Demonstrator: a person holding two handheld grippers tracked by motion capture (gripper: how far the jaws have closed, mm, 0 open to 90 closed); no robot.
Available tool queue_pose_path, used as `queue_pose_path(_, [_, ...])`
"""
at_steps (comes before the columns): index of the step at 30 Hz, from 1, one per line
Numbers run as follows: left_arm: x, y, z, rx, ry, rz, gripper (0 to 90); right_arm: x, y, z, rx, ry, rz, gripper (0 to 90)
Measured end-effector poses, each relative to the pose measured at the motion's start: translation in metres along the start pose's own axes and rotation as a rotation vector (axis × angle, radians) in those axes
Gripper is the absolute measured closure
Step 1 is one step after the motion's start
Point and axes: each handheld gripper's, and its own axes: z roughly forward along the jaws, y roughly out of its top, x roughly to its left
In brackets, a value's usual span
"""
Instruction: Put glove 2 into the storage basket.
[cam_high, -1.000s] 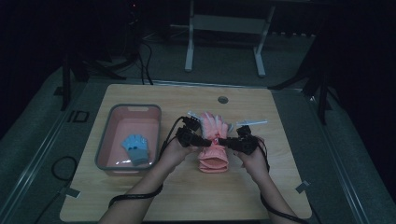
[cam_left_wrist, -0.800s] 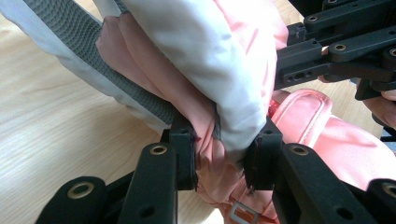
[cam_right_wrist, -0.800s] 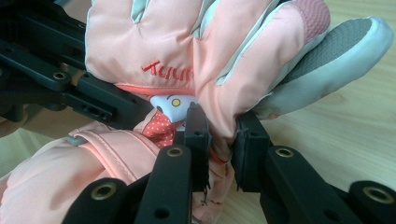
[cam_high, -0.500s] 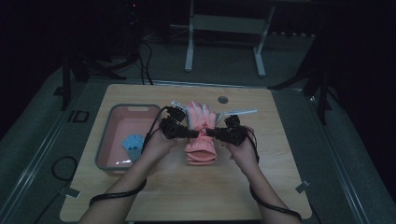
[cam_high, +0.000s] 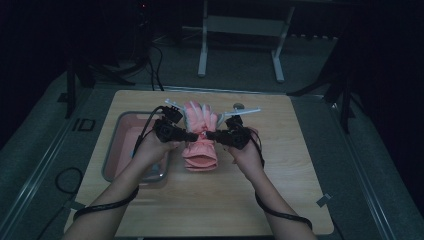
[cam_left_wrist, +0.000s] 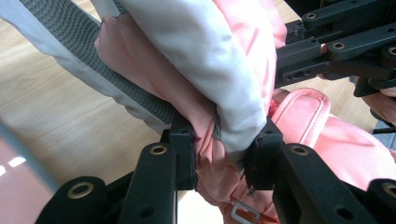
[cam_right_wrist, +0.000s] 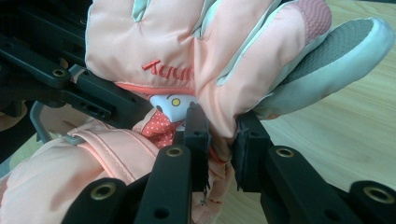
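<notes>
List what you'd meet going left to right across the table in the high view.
Grey-rimmed pink plastic tray → black left gripper, shut on the glove → padded pink winter glove → black right gripper, also gripping it → bare light wooden tabletop.

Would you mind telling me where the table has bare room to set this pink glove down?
The widest free patch is the bare wood on the near side of the table, between the forearms. There is also room along the right edge, beyond the right gripper. It is crowded at the middle, where both grippers pinch the pink glove, and at the left gripper by the pink tray.
</notes>
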Motion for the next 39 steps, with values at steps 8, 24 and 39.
queue_pose_path(8, [0.014,-0.006,-0.025,-0.003,0.029,-0.01,69.5,0.019,0.015,0.017,-0.004,0.018,-0.016,77.5])
queue_pose_path(24, [0.048,-0.029,-0.077,0.001,0.098,-0.049,69.5,0.063,0.041,0.062,0.003,0.072,-0.032,77.5])
queue_pose_path(39, [0.1,-0.074,-0.104,0.035,0.138,-0.117,69.4,0.106,0.043,0.132,0.033,0.113,-0.036,77.4])
